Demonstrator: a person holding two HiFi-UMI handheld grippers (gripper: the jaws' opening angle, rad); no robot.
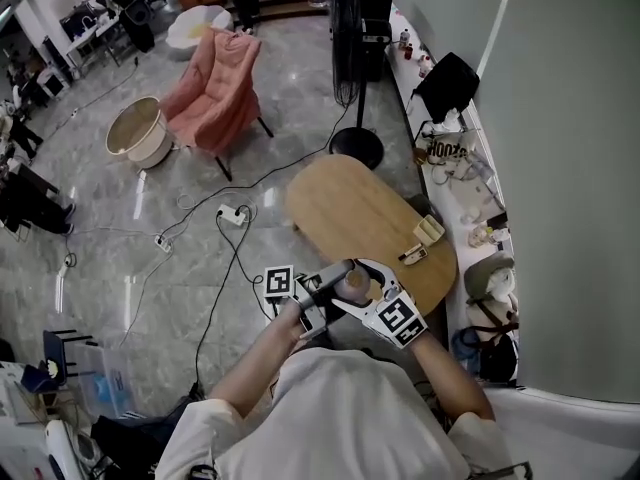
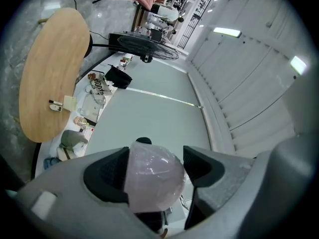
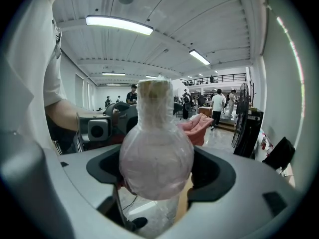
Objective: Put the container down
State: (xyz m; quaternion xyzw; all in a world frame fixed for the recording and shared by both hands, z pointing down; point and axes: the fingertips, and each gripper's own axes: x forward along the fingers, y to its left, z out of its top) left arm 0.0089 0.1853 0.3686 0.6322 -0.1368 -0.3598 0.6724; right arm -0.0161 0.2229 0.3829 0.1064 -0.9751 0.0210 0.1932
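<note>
We hold the container [image 1: 352, 281] in mid-air above the near end of the desk [image 1: 345, 213], left tongs [image 2: 154, 176] and right tongs [image 3: 157, 169] both clamped on its round, film-wrapped body. If one releases unevenly, it could slip and fall.

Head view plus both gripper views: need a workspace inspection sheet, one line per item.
Surface: oval wooden table, mostly bare.
Job's things: pink film-wrapped container, bulb-shaped with a neck, held in the air over the table's near end, not yet down.
Clutter: small beige item and small dark item near the table's right edge.
Grippers: left gripper and right gripper both shut on the container.
Cables: black cables across the floor, running to a white power strip.
Surroundings: pink armchair, standing fan, cluttered wall ledge, people far off.
</note>
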